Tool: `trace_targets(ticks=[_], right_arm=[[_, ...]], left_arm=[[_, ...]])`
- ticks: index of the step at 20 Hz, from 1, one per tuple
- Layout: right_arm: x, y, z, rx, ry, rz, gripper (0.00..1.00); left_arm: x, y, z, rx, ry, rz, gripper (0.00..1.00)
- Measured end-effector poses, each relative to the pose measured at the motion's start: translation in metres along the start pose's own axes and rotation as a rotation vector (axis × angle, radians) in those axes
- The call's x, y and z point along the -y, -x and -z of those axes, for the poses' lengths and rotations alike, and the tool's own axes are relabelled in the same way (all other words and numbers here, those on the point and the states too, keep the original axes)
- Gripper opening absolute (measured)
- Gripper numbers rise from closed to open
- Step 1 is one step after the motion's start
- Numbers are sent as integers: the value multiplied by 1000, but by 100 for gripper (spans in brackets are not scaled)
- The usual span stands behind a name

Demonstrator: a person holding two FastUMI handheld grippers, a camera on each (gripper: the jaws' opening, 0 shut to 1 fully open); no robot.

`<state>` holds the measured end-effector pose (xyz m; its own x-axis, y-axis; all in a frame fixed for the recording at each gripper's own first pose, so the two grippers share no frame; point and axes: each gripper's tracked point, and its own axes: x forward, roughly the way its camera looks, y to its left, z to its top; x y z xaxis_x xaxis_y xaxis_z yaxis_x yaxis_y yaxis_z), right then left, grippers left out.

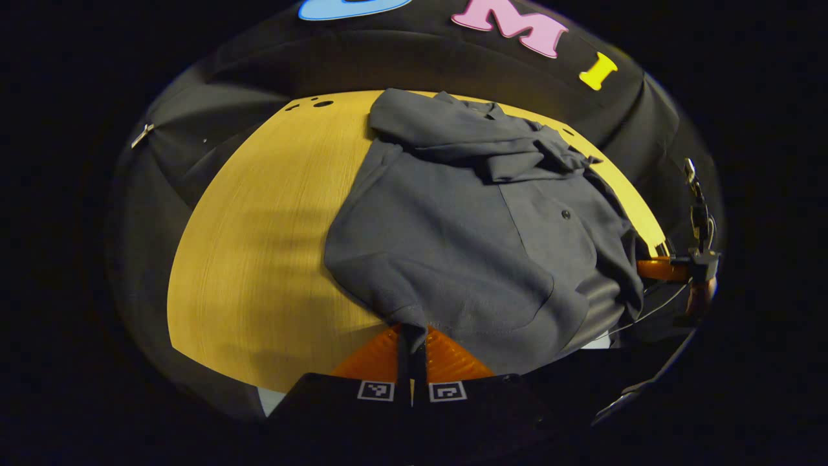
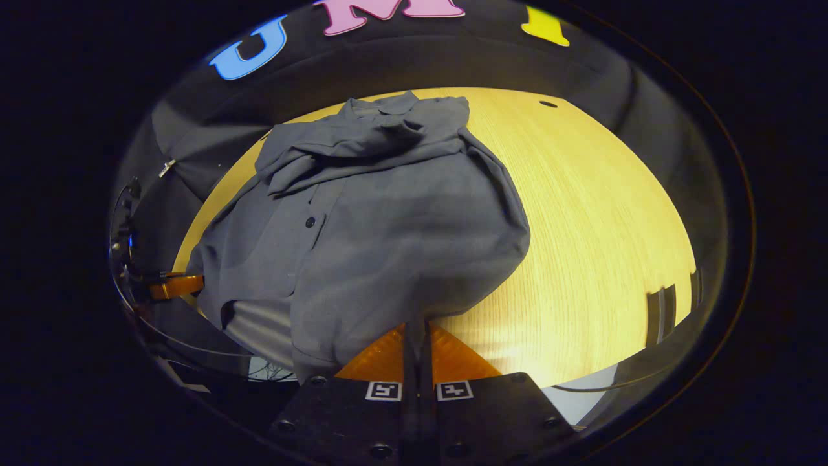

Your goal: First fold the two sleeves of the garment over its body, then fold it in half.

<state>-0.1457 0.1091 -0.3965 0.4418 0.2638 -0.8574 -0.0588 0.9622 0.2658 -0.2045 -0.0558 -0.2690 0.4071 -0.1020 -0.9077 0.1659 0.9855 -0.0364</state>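
A wooden table (image 1: 259, 246) carries a grey shirt (image 1: 466, 239) (sleeves folded across its upper body).

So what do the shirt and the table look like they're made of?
The grey button-up shirt looks like a soft woven fabric, perhaps cotton or a blend, with a matte finish: it drapes in loose folds and creases and gives no shine. The table looks like light wood or a wood-look laminate: fine parallel grain lines run across it, and its smooth top carries a soft sheen. Which of the two cannot be told.
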Motion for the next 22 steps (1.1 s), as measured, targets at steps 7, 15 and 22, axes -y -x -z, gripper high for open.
trace_targets(ticks=[7, 15, 22], right_arm=[[-4, 43, -68, 178, -75, -20, 5], [-1, 77, -195, 419, -111, -41, 5], [4, 72, -289, 535, -86, -35, 5]], left_arm=[[16, 44, -80, 157, 46, 44, 5], [26, 69, -204, 356, 39, 72, 5], [26, 65, -286, 462, 15, 65, 5]])
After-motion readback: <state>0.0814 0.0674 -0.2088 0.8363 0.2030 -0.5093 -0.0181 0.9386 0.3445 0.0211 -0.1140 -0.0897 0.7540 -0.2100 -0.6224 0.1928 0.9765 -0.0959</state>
